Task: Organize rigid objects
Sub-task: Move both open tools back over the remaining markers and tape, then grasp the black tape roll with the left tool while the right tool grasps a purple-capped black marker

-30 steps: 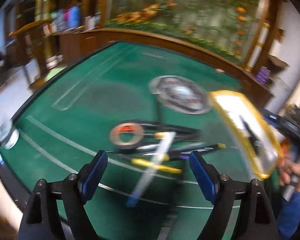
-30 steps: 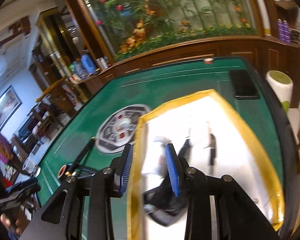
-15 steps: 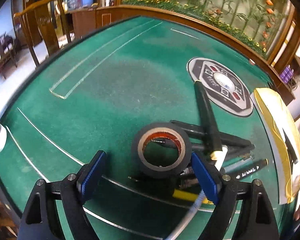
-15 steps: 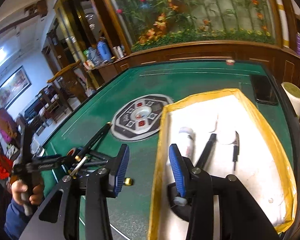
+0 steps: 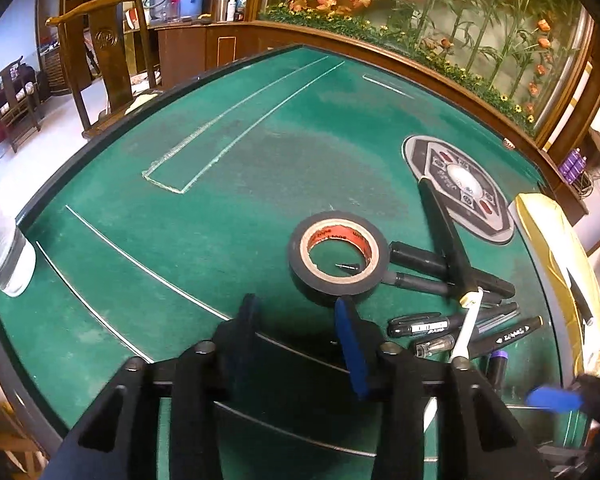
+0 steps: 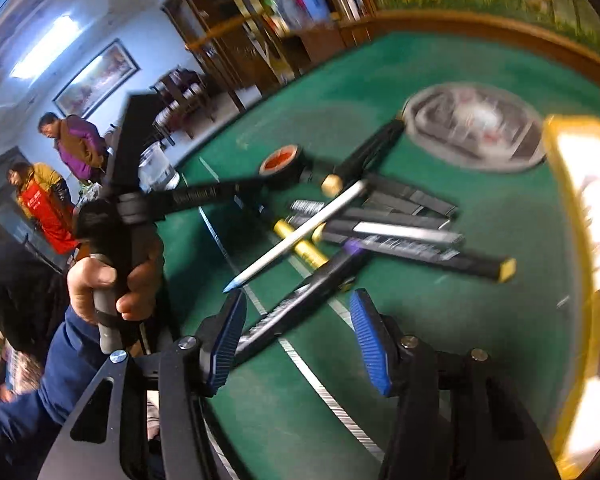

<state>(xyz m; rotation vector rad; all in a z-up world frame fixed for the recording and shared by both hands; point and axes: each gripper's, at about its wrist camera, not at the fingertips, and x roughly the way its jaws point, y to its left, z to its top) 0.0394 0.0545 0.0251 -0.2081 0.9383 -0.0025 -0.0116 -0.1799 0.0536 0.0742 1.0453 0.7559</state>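
Right gripper [image 6: 298,336] swung from tray to pens [image 6: 380,224]

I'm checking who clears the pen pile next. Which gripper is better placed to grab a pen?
Probably the right gripper: its jaws, just opening, straddle the purple-capped marker, nothing gripped yet. The left gripper, just narrowing, sits empty beside the tape roll.

Black tape roll [image 5: 338,262], red-printed core; green felt table [image 5: 220,220]; yellow-rimmed tray [image 5: 548,236].
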